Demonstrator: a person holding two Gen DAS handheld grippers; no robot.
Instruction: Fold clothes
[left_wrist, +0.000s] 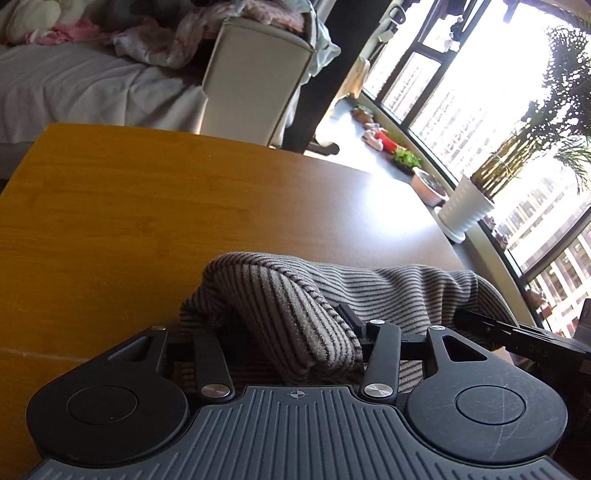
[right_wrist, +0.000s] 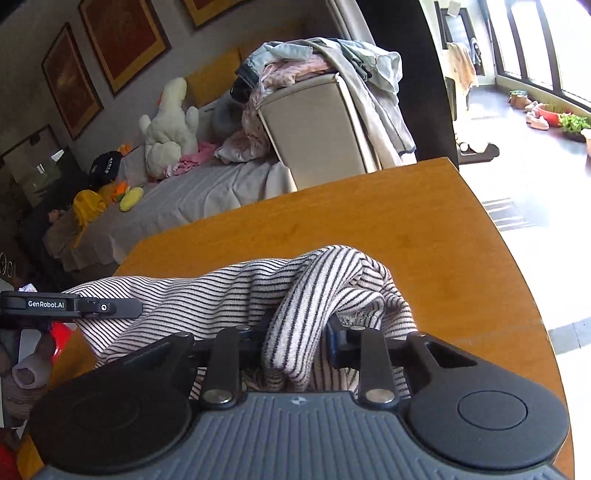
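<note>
A striped black-and-white garment (left_wrist: 280, 295) (right_wrist: 229, 291) lies bunched at the near edge of a wooden table (left_wrist: 147, 206) (right_wrist: 388, 214). My left gripper (left_wrist: 291, 343) is shut on a raised fold of it; the cloth hides the fingertips. My right gripper (right_wrist: 295, 332) is shut on another raised fold of the same garment. The garment stretches between the two grippers. The right gripper shows at the right edge of the left wrist view (left_wrist: 517, 336), and the left gripper shows at the left edge of the right wrist view (right_wrist: 74, 306).
Beyond the table's far edge stands a bed (right_wrist: 177, 199) with plush toys (right_wrist: 170, 125) and a beige chair (left_wrist: 255, 74) (right_wrist: 317, 122) piled with clothes. Potted plants (left_wrist: 469, 206) line the window at the right. A red object (right_wrist: 61, 336) sits low at the left.
</note>
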